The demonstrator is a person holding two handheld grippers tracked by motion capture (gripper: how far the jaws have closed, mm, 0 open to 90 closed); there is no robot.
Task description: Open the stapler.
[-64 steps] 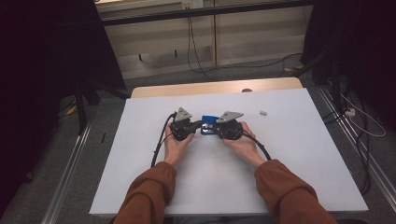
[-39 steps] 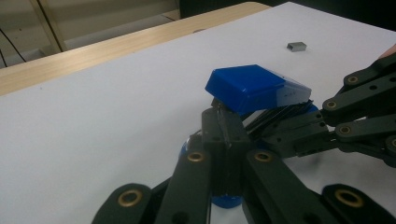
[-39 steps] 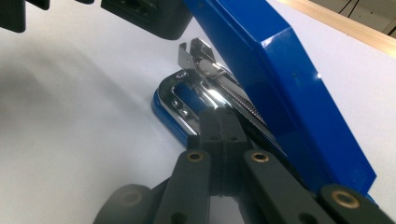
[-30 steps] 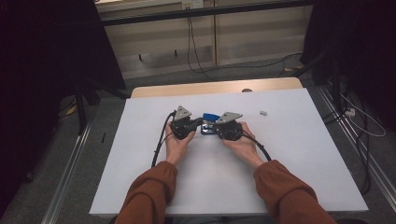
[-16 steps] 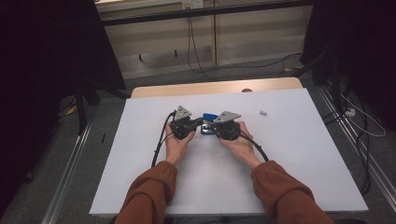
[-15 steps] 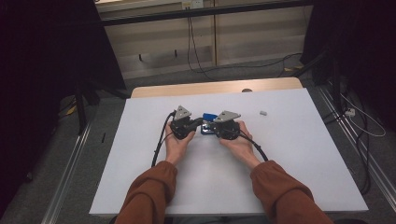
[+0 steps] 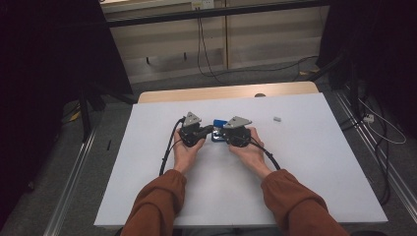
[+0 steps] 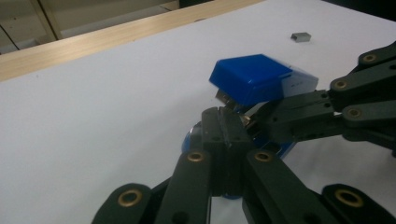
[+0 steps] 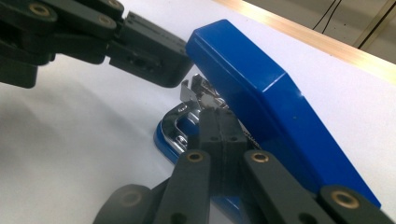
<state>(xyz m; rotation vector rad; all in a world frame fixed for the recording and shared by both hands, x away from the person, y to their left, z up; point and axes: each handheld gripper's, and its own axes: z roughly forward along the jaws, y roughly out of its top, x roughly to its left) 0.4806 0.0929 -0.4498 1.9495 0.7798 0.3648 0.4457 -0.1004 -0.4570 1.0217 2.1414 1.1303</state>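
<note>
Blue stapler [image 7: 218,129] is sitting mid-frame on white tabletop [image 7: 305,162], btwn both tools, top lifted. Left tool [image 8: 223,135] & right tool [image 9: 217,128], both clenched w/ nothing gripped, are poking into its open mouth from opposite sides.

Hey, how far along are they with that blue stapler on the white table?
Done: the blue plastic stapler has its top cover swung up, baring the shiny metal magazine. In hand: the shut left gripper and shut right gripper both have their tips at that magazine. Left: the small grey staple block lies apart on the white table, apparently not yet loaded, and the cover is not yet closed.
</note>
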